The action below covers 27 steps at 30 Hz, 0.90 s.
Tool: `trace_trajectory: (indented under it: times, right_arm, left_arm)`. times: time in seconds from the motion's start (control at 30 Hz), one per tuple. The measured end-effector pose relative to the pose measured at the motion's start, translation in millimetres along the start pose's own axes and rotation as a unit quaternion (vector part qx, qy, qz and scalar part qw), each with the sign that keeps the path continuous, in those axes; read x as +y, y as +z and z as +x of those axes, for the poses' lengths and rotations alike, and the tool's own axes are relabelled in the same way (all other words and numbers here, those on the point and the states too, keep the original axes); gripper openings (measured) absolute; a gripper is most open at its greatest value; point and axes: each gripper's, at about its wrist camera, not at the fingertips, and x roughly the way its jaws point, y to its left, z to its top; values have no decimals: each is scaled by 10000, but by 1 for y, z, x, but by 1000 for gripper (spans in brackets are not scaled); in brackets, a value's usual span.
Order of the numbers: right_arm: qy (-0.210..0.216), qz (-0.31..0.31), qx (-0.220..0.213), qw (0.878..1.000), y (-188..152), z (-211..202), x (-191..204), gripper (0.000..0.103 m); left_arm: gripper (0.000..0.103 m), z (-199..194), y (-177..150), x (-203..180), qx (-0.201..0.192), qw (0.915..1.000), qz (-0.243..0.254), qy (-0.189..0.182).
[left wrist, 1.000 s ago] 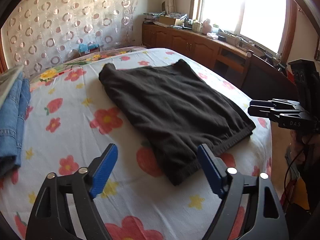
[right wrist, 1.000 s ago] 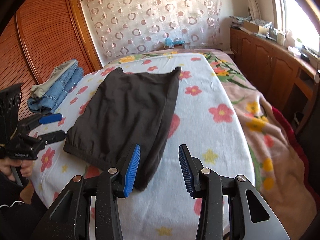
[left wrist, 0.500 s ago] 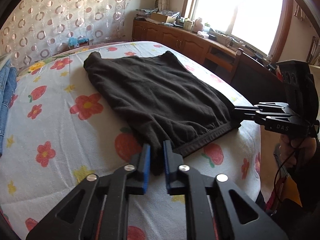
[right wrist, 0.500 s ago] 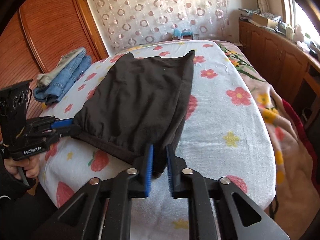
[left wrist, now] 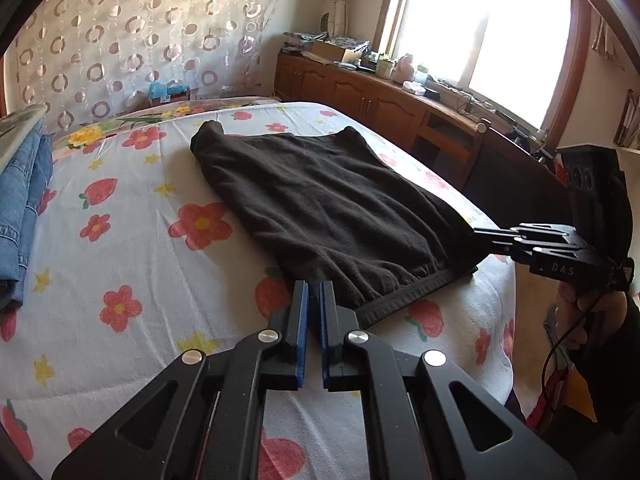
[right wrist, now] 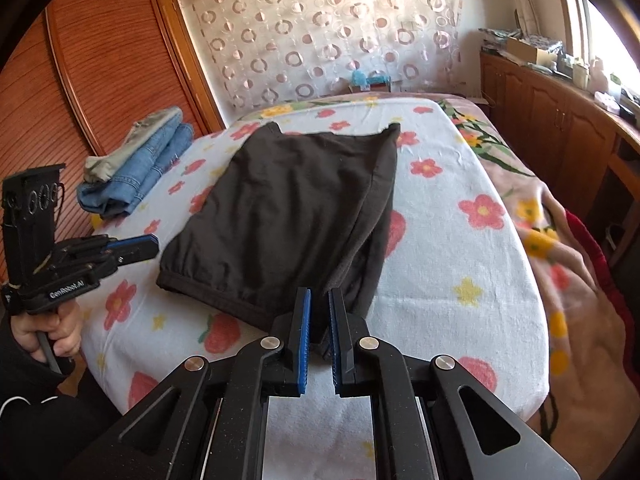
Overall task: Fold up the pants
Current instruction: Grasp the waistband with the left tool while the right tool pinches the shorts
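With the dark pants point(left wrist: 328, 208) lying flat across the flowered bed point(left wrist: 132, 248), the left gripper point(left wrist: 314, 308) and right gripper point(right wrist: 319, 316) each clamp a waistband corner, ready to lift it together toward the legs' far ends.

the bed point(right wrist: 460, 248) wore a white sheet printed with flowers and strawberries; dark pants point(right wrist: 296, 208) lay flat across it, folded jeans point(right wrist: 136, 172) near its edge.

We see folded blue jeans point(right wrist: 132, 176) at the edge of the flowered bedspread point(left wrist: 132, 248), a circle-patterned curtain point(right wrist: 320, 32) behind, and wooden cabinets point(left wrist: 376, 100) under the window point(left wrist: 480, 20).
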Motion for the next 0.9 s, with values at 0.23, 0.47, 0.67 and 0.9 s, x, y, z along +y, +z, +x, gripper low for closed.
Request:
trace_trajectory:
  times: [0.23, 0.47, 0.67, 0.9]
  right_arm:
    - [-51, 122, 90, 9999, -1, 7, -2, 9]
    - [-68, 130, 112, 9998, -2, 9, -3, 9]
    - [-38, 134, 117, 9998, -2, 10, -4, 9]
    - [-138, 36, 110, 9998, -4, 8, 2, 22]
  left_arm:
    - [45, 14, 0, -2, 151, 9998, -112, -20]
    - [38, 26, -7, -9, 274, 9995, -140, -114]
    - [9, 16, -3, -9, 130, 9997, -99, -174]
    - [9, 16, -6, -6, 196, 9997, -109, -111]
